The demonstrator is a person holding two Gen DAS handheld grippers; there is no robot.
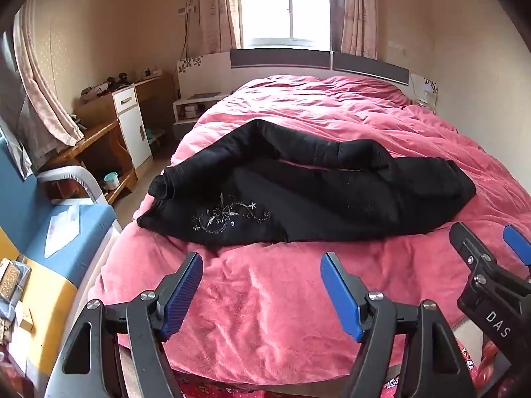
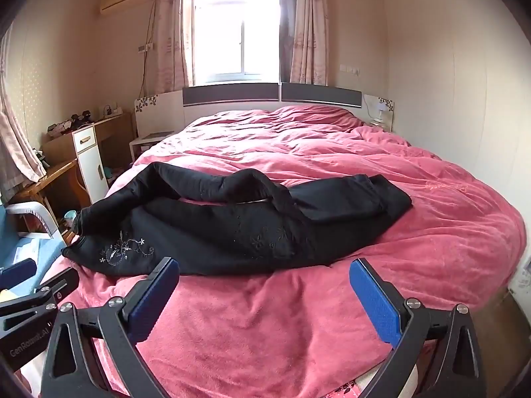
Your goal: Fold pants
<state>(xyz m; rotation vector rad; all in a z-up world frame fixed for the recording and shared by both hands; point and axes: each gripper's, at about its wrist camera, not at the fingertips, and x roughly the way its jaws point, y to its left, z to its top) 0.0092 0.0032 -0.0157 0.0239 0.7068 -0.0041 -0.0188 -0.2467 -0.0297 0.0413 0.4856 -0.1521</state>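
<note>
Black pants [image 1: 298,195] [image 2: 239,222] lie crumpled across the pink bed, with a pale embroidered flower pattern [image 1: 225,219] [image 2: 124,250] near the left end. One leg bends in a hump along the far side. My left gripper [image 1: 262,265] hovers open above the blanket, short of the pants' near edge, nothing between its blue pads. My right gripper [image 2: 265,272] is also open and empty, just before the near edge of the pants. In the left wrist view the right gripper [image 1: 488,242] shows at the right edge; the left gripper [image 2: 30,282] shows at the lower left of the right wrist view.
The pink blanket [image 1: 282,315] [image 2: 265,331] covers the whole bed up to the headboard [image 1: 282,59] under a bright window. Left of the bed stand a blue and yellow chair [image 1: 66,238], a wooden desk [image 1: 99,139] with a white cabinet, and a nightstand [image 1: 192,106].
</note>
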